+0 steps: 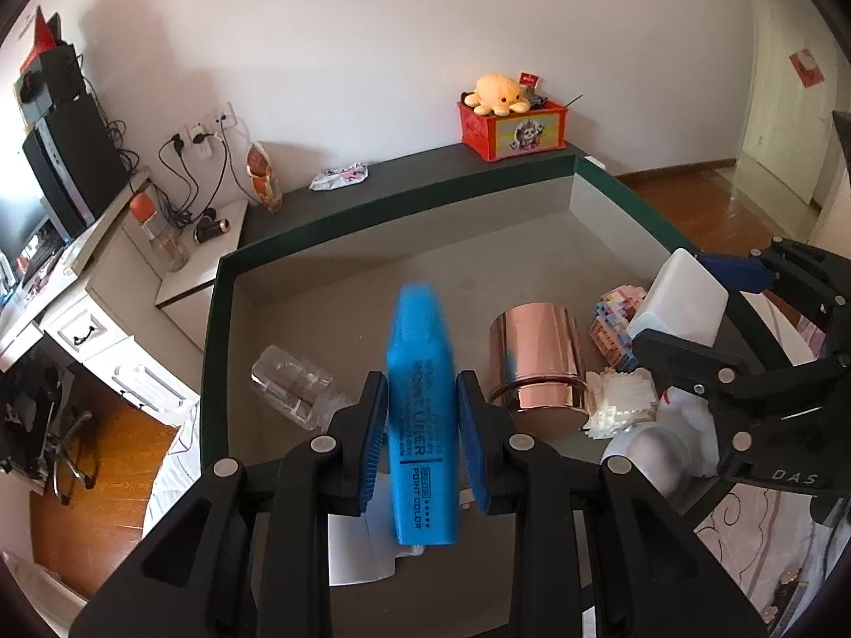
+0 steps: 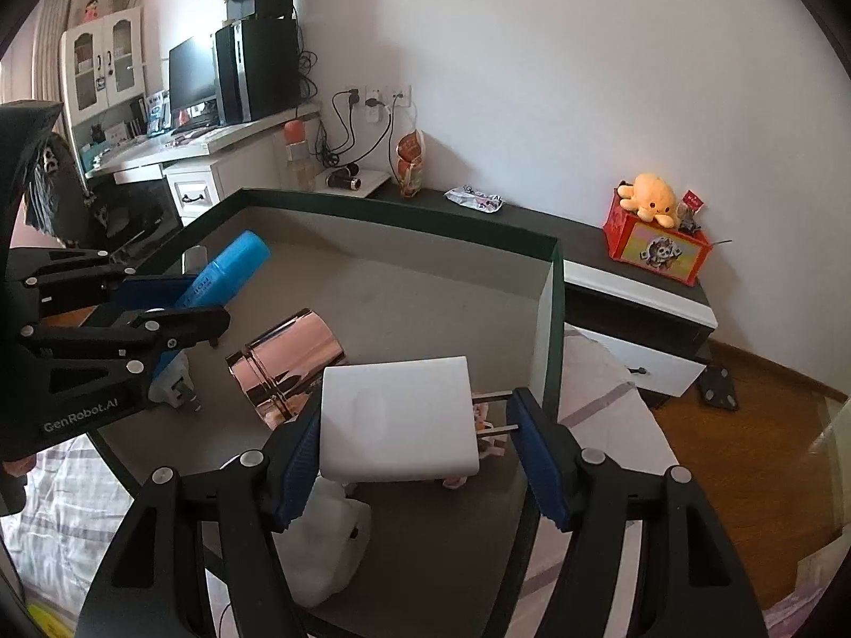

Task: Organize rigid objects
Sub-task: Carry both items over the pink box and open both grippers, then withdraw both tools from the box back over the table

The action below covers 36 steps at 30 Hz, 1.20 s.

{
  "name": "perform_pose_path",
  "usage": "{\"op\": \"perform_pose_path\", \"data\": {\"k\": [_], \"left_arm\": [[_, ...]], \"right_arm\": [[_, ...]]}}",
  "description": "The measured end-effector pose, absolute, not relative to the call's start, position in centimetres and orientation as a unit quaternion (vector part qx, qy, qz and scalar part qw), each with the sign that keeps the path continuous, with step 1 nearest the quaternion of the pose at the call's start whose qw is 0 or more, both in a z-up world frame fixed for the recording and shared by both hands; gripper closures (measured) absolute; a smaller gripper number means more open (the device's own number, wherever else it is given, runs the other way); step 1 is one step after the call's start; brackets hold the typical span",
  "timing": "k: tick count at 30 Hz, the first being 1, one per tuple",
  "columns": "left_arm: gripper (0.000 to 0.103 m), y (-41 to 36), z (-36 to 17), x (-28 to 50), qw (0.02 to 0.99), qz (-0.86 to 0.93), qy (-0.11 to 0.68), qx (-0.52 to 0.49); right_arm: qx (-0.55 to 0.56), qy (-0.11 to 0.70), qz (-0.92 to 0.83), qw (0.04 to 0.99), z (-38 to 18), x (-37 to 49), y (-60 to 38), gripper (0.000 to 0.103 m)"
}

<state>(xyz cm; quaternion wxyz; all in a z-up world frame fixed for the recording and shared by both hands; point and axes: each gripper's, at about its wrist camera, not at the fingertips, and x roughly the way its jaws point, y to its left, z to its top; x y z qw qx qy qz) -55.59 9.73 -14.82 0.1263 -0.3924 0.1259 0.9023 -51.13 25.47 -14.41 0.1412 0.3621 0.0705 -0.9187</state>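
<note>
The left hand-held gripper [image 1: 421, 414] tilts down over a dark-rimmed box [image 1: 372, 220], its blue pads clamped on a blue highlighter [image 1: 420, 399] that points toward 12 o'clock in the left wrist view; its side reads "POINT LINER" and "POINT COLOR". From the highlighter, a copper cup [image 1: 537, 361] lies on its side at 3 o'clock and a clear plastic case [image 1: 292, 388] at 9 o'clock. The right hand-held gripper [image 2: 420, 436] also angles down, holding a white plug adapter [image 2: 399, 420] across its jaws, metal prongs toward 3 o'clock. The left gripper's body, at 9 o'clock in the right wrist view, reads "GenRobot.AI". A red crate [image 2: 657, 250] with an orange plush [image 2: 651, 196] sits at 2 o'clock.
</note>
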Motion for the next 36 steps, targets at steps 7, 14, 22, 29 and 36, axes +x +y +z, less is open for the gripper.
{"op": "perform_pose_path", "data": {"k": [7,14,22,29,36], "left_arm": [[0.074,9.1,-14.9,-55.4,0.117,0.906,0.115,-0.39],[0.028,8.9,-13.8,-54.8,0.116,0.916,0.113,-0.368],[0.001,7.5,-10.4,-52.0,0.089,0.941,0.102,-0.31],[0.0,5.0,-7.7,-45.8,0.067,0.961,0.06,-0.263],[0.0,3.7,-5.6,-38.3,0.024,0.971,0.051,-0.231]], "right_arm": [[0.344,0.068,-0.926,0.143,-14.4,-50.5,25.5,0.035],[0.334,0.062,-0.929,0.147,-14.2,-50.4,25.4,0.034],[0.303,0.053,-0.942,0.136,-12.0,-48.8,25.8,0.023],[0.264,0.039,-0.956,0.125,-8.2,-43.8,26.1,0.016],[0.235,0.032,-0.964,0.118,-5.7,-37.4,25.7,0.0]]}}
